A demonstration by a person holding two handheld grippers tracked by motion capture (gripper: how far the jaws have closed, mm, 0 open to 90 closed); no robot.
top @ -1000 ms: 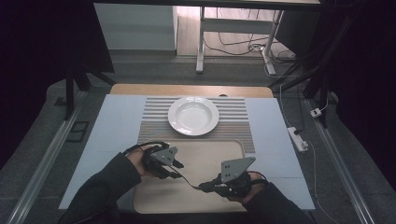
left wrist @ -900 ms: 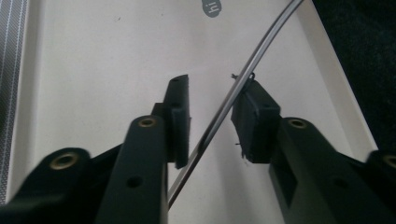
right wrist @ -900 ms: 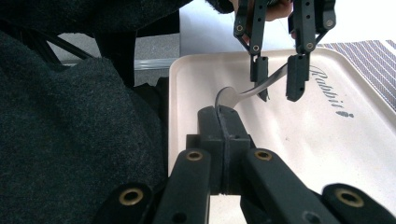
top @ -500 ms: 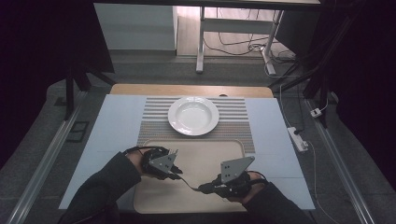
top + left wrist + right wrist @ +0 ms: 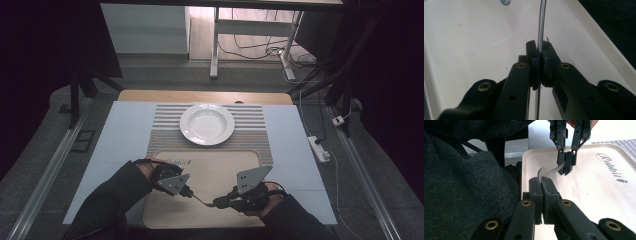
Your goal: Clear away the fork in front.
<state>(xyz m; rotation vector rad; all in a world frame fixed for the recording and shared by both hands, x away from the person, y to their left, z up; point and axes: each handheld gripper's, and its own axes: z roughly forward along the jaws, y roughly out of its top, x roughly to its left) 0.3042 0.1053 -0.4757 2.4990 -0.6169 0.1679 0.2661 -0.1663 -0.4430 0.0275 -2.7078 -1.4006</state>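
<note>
Both of my tongs are clamped on the same thin, curved silver metal utensil [image 5: 201,198], whose kind I cannot make out. My left gripper [image 5: 540,53] has just finished closing, and in the left gripper view its two black pads press flat on the bright metal strip [image 5: 542,22] that runs up between them. My right gripper [image 5: 541,185] is pinched tight on the other end, where the curved silver piece [image 5: 549,170] rises out of its jaws; in that same view the left gripper [image 5: 567,162] comes down from above with its tips squeezed on the strip. In the high view the utensil bridges the gap between the left gripper [image 5: 187,192] and the right gripper [image 5: 217,202], just above the pale cream rectangular tray [image 5: 210,172] at the near edge of the table.

Dark cursive lettering on the tray's floor reads "Rabbit" [image 5: 612,167], with a small dark mark beside it. Beyond the tray, a round white deep plate [image 5: 207,123] sits on a grey-and-white striped placemat [image 5: 252,127], well apart from both grippers. Dark sleeves cover my forearms.
</note>
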